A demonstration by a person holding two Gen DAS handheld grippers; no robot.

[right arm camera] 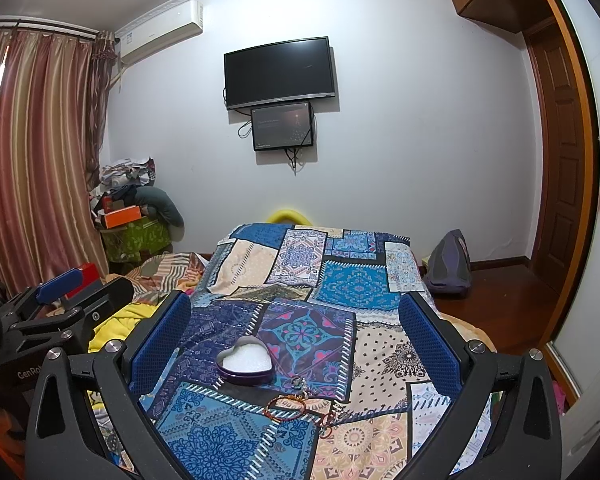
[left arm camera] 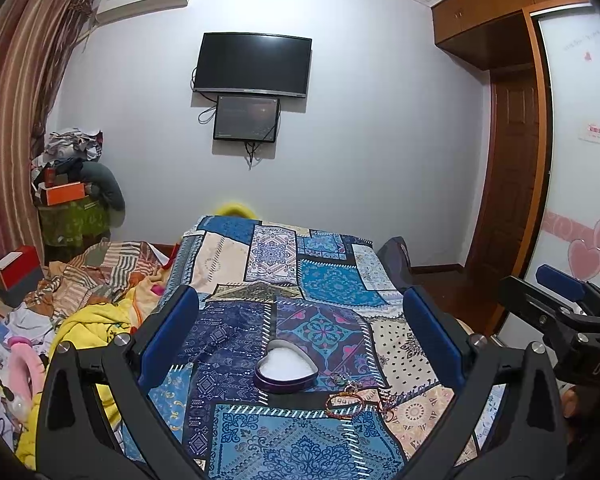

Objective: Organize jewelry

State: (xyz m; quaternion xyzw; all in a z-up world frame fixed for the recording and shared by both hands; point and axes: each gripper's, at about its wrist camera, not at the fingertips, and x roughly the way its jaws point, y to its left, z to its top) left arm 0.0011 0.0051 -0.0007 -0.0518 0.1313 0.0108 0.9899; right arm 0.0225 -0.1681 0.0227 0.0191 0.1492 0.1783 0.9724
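The bracelets (left arm camera: 350, 400) lie on the patchwork cloth (left arm camera: 260, 264) at about 4 o'clock from the heart-shaped box (left arm camera: 286, 368), just beside it and apart from both grippers. The box stands open with white padding inside. The left gripper (left arm camera: 300, 336) and the right gripper (right arm camera: 296, 336) are both spread wide and hold nothing.

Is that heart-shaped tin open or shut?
Open: the heart-shaped tin has no lid on, and its white lining shows from above.
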